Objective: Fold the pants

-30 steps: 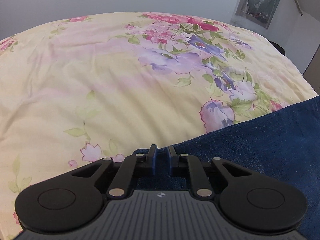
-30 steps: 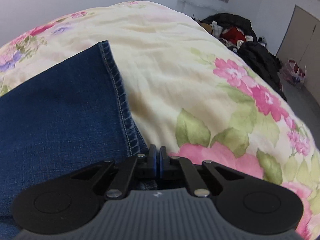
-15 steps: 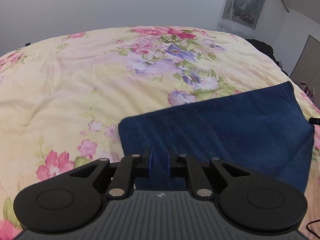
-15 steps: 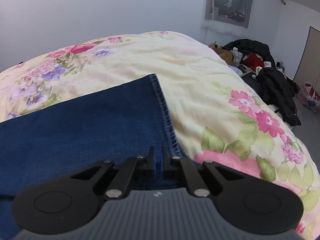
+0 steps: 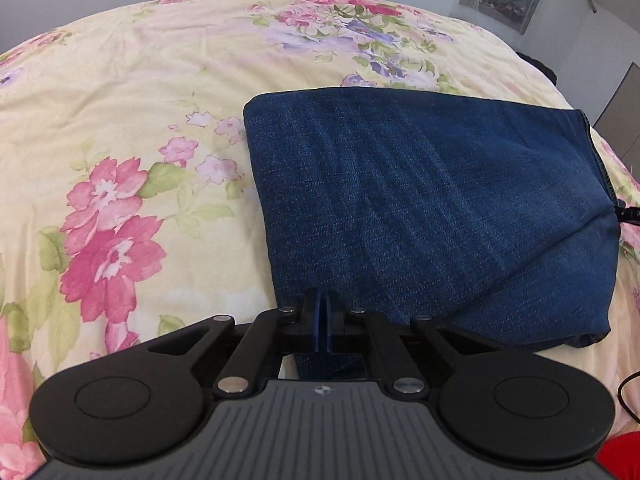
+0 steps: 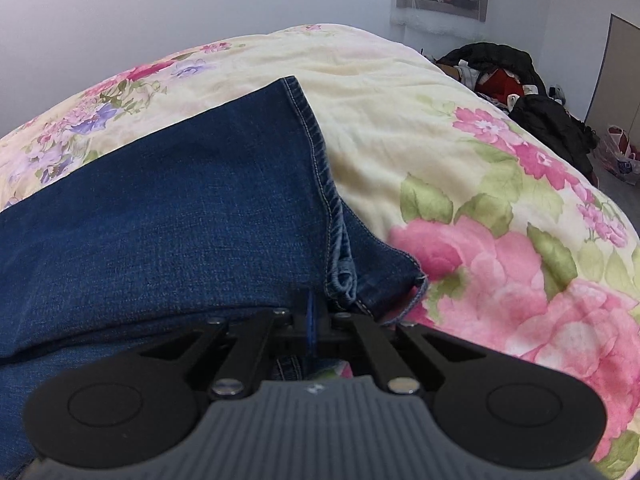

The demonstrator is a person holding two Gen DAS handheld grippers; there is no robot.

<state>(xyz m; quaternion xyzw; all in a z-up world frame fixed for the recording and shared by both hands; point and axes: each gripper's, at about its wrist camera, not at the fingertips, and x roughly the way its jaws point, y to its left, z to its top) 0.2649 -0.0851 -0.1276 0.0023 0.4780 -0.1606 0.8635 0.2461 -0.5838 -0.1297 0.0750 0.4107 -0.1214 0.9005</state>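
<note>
The dark blue denim pants (image 5: 420, 208) lie folded on the bed's yellow floral quilt (image 5: 120, 120), toward its right edge. The left gripper (image 5: 322, 312) has just closed, its jaws pinching the near denim edge; the right gripper (image 6: 316, 312) is clenched on the hem corner (image 6: 344, 280) by the stitched seam. To carry this fold well, I'd judge both should lift together, keep the near edge taut between them, and lay it square onto the far edge.

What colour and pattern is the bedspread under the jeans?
The bedspread is pale yellow with pink and purple flowers and green leaves, clearest in the left wrist view.
</note>
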